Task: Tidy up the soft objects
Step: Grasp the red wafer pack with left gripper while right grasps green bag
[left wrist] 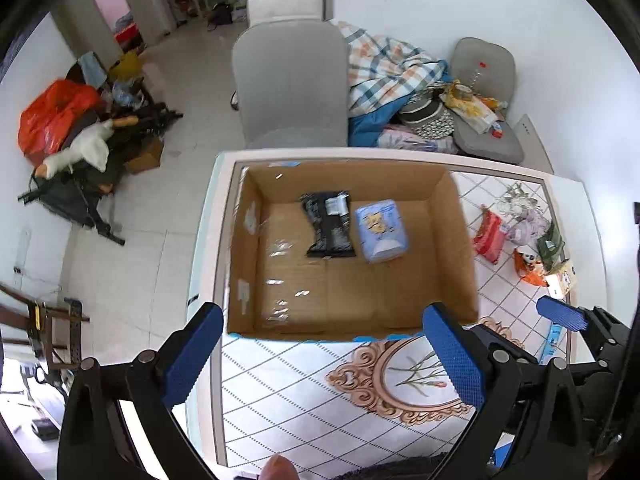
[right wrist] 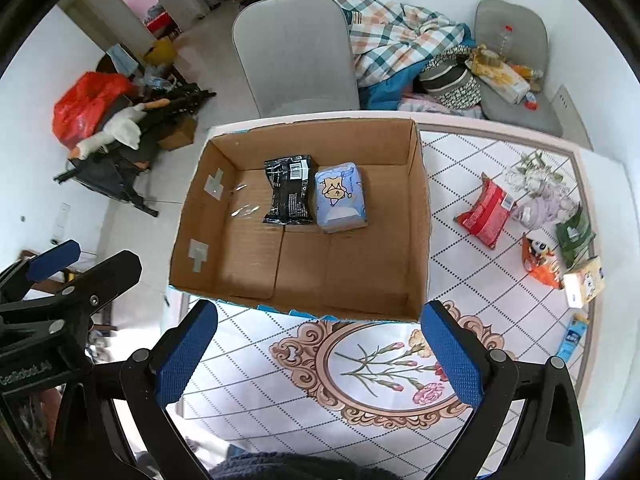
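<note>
Both grippers hung above the near edge of the worktop (right wrist: 460, 200), each with its fingers spread wide and nothing between them: the left gripper (left wrist: 324, 356) and the right gripper (right wrist: 320, 356) looked ready for the next pick rather than busy with one. The cardboard box (right wrist: 420, 216) stood open at the far left of the worktop, seemingly as the collecting bin, and it already held a black packet (right wrist: 289, 190) and a pale blue tissue pack (right wrist: 340, 196), lying touching, side by side near its far wall, which left most of the floor free. The remaining soft things lay well apart from the box on the right: a red packet (right wrist: 486, 214), a crumpled floral cloth (right wrist: 536, 192), a green pouch (right wrist: 576, 236), an orange packet (right wrist: 540, 260) and a small yellow carton (right wrist: 584, 282). The right gripper was probably better placed for these.
</note>
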`<state>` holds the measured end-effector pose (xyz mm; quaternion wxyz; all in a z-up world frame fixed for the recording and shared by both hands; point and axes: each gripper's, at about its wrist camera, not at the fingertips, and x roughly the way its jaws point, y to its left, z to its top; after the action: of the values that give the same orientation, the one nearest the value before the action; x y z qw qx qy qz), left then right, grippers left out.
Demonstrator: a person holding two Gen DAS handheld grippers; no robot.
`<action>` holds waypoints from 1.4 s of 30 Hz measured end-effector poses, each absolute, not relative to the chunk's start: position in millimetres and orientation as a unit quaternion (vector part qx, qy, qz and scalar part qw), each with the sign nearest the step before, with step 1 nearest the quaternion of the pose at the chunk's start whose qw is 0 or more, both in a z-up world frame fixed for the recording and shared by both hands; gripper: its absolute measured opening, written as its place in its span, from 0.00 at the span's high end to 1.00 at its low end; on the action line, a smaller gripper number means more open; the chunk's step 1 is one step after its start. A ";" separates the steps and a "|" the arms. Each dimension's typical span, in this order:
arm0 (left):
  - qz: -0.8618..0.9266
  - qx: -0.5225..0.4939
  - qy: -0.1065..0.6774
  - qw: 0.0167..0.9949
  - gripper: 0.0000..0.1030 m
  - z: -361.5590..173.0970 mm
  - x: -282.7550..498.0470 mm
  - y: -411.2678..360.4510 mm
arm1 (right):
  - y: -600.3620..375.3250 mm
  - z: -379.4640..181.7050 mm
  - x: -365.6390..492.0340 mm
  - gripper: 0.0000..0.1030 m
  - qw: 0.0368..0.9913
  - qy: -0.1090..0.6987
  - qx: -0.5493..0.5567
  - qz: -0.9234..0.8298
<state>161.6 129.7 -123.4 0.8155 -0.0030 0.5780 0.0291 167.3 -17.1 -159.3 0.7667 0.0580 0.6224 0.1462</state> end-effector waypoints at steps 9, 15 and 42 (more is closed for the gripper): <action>-0.062 0.061 0.587 0.805 0.00 -142.1 228.6 -13.7 | -180.6 -189.6 193.2 0.00 0.749 0.642 0.157 0.045; -0.100 0.129 0.620 0.767 0.00 -205.7 293.3 -115.6 | -321.7 -235.7 232.4 0.00 0.723 0.650 0.225 -0.065; -0.110 0.133 0.771 0.613 0.51 -430.5 366.9 -196.1 | -430.1 -438.6 355.0 0.32 0.576 0.760 0.270 -0.132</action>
<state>366.9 -196.1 -430.5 0.6132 0.1325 0.7710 -0.1096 355.0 -430.1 -438.6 0.5762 0.2701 0.7600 -0.1320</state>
